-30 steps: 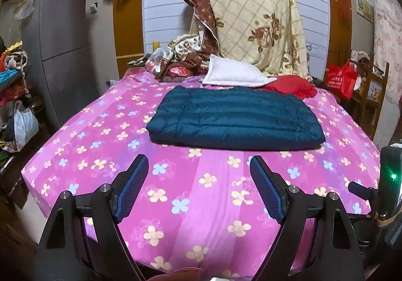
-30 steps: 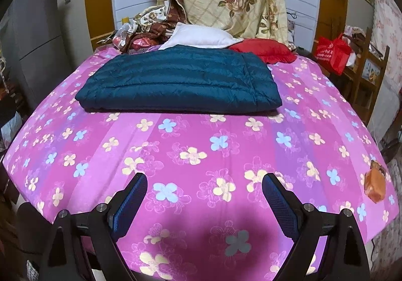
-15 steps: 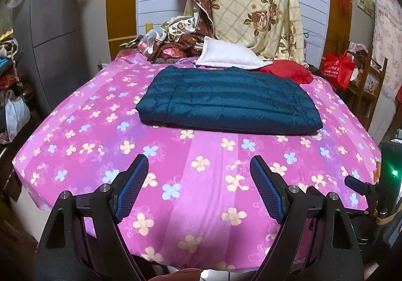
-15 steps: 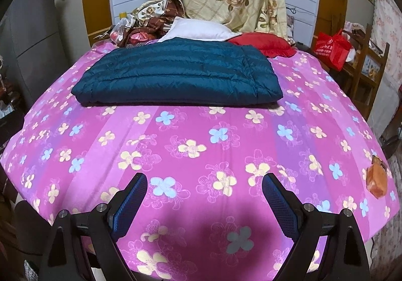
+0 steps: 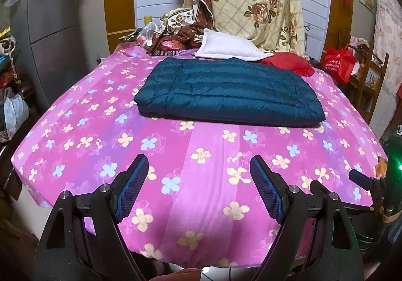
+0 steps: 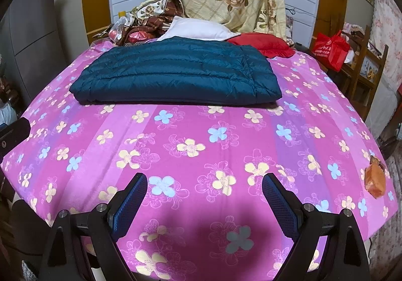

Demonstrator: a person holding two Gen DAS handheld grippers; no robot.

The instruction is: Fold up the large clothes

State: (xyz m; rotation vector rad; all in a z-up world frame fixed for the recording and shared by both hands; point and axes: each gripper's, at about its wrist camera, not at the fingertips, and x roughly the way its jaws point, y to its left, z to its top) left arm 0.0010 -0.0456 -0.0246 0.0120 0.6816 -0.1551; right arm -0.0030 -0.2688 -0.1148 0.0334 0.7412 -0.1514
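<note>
Folded teal jacket (image 5: 230, 92) lies on the floral bed (image 5: 206, 163); both grippers' fingers (image 5: 132, 186) (image 6: 129, 203) spread apart, empty

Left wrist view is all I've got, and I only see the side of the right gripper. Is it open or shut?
Observer: Open. The right wrist view shows the right gripper with its fingers spread wide above the bedsheet, holding nothing.
Operator: Is anything lying on the bed near it?
Observer: Yes, a small orange packet lies at the sheet's right edge, apart from the gripper.
Operator: How does the jacket's right end look?
Observer: The folded blue jacket has a stitched seam running front to back near its right end, and that end lies flat.
</note>
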